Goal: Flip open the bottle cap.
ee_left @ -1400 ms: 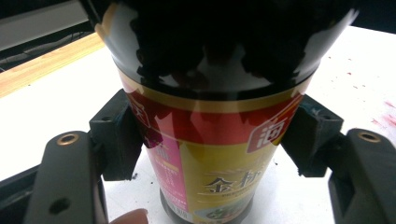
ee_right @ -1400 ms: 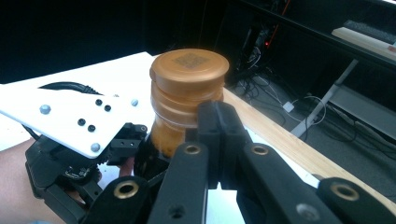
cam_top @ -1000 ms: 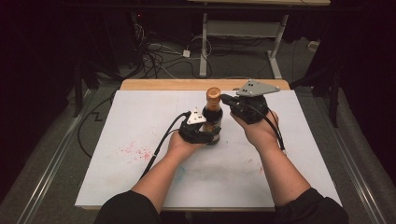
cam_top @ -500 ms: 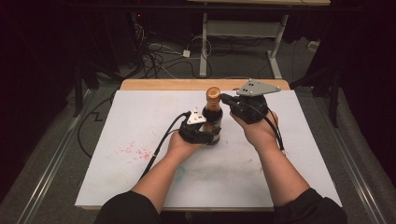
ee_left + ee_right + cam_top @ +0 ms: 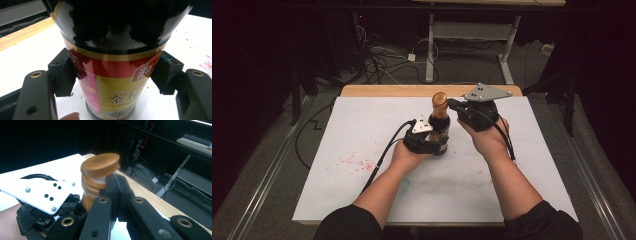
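Together we have both grippers at one dark bottle, which stands upright on the white tabletop. Our left gripper clamps the bottle low on its body: in the left gripper view the two black jaws press against opposite sides of the red and gold label, with the bottle's base just below the jaws and its dark shoulder rising above them. A fingertip shows at the bottom edge, near the left jaw. Our right gripper sits higher, at the neck; its jaws are closed against each other, tips just beside the neck and under the rim of the amber cap, which sits tilted. From above, the right gripper reaches in from the right of the cap. Beyond the right jaws we see the left gripper's grey plate. Red specks mark the tabletop, well left of the left jaws.
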### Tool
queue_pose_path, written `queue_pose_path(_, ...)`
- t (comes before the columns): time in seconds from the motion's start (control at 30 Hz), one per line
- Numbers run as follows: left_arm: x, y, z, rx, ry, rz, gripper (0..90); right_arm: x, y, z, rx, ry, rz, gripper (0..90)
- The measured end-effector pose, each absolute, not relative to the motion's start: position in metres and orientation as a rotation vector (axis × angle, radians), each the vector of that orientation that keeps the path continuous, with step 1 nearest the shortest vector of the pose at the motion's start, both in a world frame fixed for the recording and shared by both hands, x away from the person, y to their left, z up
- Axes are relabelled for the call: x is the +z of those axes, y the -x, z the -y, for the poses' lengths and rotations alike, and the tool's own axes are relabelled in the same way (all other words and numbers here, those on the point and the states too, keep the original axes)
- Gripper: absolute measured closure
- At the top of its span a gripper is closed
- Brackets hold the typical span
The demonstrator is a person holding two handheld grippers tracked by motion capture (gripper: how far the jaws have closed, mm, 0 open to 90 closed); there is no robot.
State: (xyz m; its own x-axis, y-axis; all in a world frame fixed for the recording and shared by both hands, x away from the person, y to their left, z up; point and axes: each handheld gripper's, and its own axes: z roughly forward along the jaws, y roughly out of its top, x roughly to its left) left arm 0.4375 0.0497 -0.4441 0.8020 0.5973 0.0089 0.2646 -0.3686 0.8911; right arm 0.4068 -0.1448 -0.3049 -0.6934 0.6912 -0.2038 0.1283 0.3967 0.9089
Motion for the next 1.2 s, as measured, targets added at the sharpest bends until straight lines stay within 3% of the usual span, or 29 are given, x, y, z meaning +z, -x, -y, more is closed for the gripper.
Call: queue_pose_path(1.2,-0.444,-0.437,-0.049,0.409,-1.964,-0.645,28.8,-0.295,-0.407,0.144,1.276,-0.681,-2.058,90.0)
